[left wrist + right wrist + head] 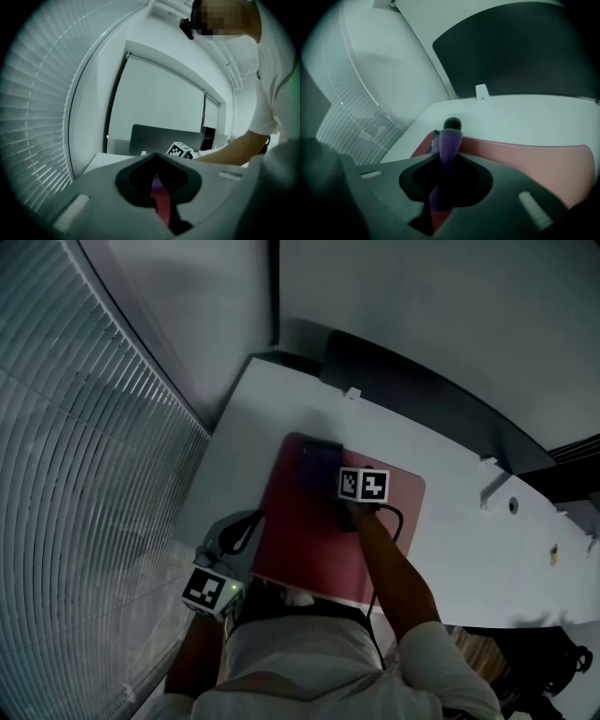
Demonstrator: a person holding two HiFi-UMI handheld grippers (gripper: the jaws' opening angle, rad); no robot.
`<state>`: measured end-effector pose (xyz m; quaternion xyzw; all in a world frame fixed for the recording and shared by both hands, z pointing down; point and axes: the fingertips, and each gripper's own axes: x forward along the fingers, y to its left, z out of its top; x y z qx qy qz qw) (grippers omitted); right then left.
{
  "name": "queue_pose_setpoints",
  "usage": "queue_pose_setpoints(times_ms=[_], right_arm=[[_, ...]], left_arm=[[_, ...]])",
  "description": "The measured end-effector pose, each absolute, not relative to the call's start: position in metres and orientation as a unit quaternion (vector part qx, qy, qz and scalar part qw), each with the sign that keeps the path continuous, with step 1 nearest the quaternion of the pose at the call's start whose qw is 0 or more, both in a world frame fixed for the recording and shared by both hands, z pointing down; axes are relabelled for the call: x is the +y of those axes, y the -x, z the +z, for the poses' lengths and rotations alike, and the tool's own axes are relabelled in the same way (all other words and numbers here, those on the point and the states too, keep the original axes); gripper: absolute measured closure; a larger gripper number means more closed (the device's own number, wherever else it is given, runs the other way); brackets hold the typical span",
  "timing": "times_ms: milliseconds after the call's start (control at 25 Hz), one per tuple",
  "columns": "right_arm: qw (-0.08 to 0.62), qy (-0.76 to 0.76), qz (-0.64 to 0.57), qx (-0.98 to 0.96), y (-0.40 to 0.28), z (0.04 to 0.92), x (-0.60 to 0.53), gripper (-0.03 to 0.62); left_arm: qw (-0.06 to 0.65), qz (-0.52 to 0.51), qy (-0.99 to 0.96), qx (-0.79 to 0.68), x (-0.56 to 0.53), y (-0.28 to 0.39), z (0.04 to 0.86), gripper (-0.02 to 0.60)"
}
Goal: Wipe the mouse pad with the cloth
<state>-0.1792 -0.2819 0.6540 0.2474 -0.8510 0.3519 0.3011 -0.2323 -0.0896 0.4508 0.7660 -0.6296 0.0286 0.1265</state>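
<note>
Head view: the red mouse pad lies mid-desk, the left gripper pinching its near edge, the right gripper clamping the purple cloth on it — press flat, overlap strokes

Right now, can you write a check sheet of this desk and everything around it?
Surface: white table.
Job's things: red mouse pad lying flat; purple cloth on its far end.
Clutter: nothing seen.
Grippers: right gripper, claw shut on the cloth; left gripper, claw closed and empty, by the pad's near left edge.
Cables: black cable looping over the pad's right side.
Surroundings: blinds at left; dark panel behind the table.
</note>
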Motion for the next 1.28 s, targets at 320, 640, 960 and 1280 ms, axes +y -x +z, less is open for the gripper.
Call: queue_pose_setpoints(times_ms=[320, 640, 960, 1280], right_arm=[[0.303, -0.310, 0.354, -0.829, 0.077, 0.664, -0.318, 0.537], [0.314, -0.363, 0.348, -0.805, -0.026, 0.677, -0.340, 0.537], [0.348, -0.418, 0.314, -0.778, -0.123, 0.671, -0.350, 0.537], [0.268, -0.412, 0.305, -0.816, -0.132, 0.618, -0.332, 0.537]], left_arm=[[0.125, 0.033, -0.793, -0.596, -0.119, 0.192, 0.452, 0.580], [0.123, 0.033, -0.811, -0.571, -0.138, 0.151, 0.462, 0.579], [0.109, 0.038, -0.822, -0.558, -0.150, 0.117, 0.446, 0.579], [0.117, 0.030, -0.817, -0.565, -0.149, 0.104, 0.444, 0.579]])
